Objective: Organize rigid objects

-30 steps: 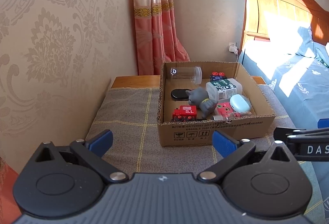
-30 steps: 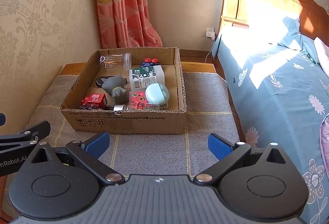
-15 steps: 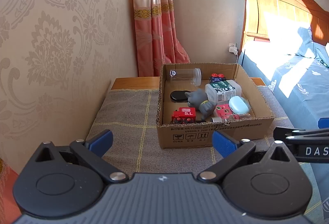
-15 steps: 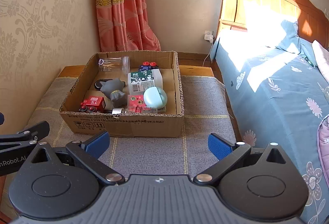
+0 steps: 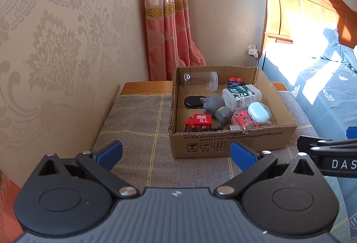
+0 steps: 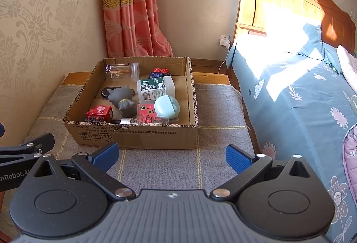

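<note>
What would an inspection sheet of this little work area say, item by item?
Surface: grey checked cloth over a low wooden table.
Job's things: cardboard box holding red toy train, grey cat figure, clear jar on its side, white bottle, pale blue case, black oval item.
Clutter: nothing seen outside the box.
Grippers: left hand-held gripper and right hand-held gripper both open, empty, short of the box.
Cables: white plug and cord at the wall.
Surroundings: bed, pink curtain, window.
</note>
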Motion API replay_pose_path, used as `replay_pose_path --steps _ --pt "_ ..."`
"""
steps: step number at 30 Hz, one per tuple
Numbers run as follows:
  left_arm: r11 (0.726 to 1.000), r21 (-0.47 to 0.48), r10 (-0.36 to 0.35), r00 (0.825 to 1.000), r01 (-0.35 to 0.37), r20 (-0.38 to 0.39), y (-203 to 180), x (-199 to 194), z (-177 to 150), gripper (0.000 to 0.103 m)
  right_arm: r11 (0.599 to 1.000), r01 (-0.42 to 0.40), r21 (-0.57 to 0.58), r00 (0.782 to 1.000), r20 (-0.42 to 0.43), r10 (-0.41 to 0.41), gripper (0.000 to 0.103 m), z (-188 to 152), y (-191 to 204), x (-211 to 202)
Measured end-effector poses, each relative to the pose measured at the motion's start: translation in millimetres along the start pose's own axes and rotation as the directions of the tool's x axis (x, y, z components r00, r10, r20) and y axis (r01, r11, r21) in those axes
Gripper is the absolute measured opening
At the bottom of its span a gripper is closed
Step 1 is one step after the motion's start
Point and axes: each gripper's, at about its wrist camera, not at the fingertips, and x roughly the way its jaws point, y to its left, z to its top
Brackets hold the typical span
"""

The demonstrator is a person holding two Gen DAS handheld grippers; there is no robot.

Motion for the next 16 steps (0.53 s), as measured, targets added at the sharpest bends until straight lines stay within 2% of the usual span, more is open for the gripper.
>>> replay_pose_path --steps 16 --pt "1.0 0.0 0.002 1.0 -0.002 0.003 -0.5 -1.6 0.9 0.102 1.0 -0.001 0.0 1.0 0.006 0.001 0.103 -0.8 -0.7 -2.6"
